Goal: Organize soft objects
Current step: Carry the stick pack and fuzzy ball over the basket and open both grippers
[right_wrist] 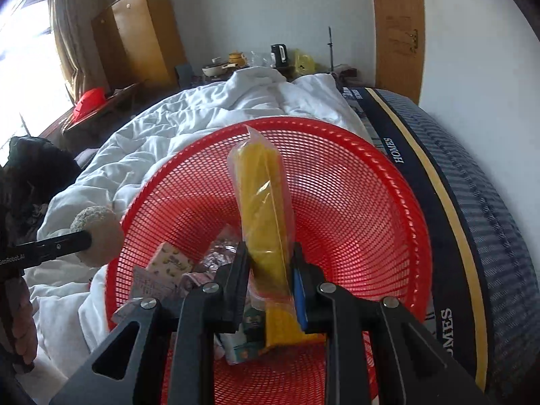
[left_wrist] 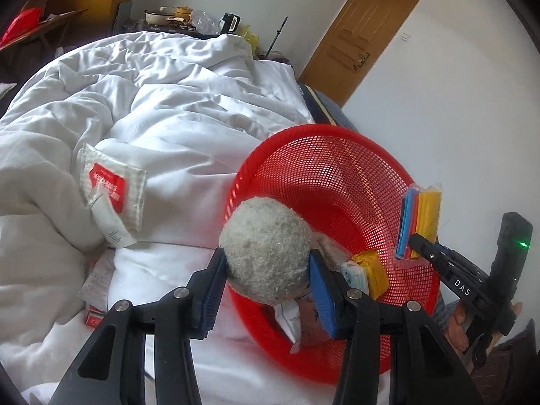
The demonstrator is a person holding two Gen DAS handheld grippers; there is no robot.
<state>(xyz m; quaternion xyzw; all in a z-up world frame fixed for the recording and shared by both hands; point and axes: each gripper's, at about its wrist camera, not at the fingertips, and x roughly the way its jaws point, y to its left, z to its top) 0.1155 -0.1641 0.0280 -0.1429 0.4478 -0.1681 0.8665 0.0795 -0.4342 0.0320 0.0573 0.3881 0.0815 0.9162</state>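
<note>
A round red mesh basket (left_wrist: 341, 182) lies on the white duvet; it also fills the right wrist view (right_wrist: 354, 202). My left gripper (left_wrist: 266, 270) is shut on a fuzzy grey ball (left_wrist: 266, 243) at the basket's near-left rim; the ball shows at the left in the right wrist view (right_wrist: 98, 226). My right gripper (right_wrist: 270, 256) is shut on a clear packet of coloured strips (right_wrist: 263, 202), yellow side facing, held upright over the basket; the left wrist view shows the packet (left_wrist: 420, 219) at the basket's right rim. Several small packets (right_wrist: 172, 263) lie in the basket bottom.
A red-and-white sachet (left_wrist: 111, 185) and a paper packet (left_wrist: 98, 280) lie on the rumpled duvet (left_wrist: 168, 108) left of the basket. The mattress edge (right_wrist: 472, 222) runs along the right. A cluttered table (left_wrist: 189, 20) and a wooden door (left_wrist: 364, 37) stand beyond the bed.
</note>
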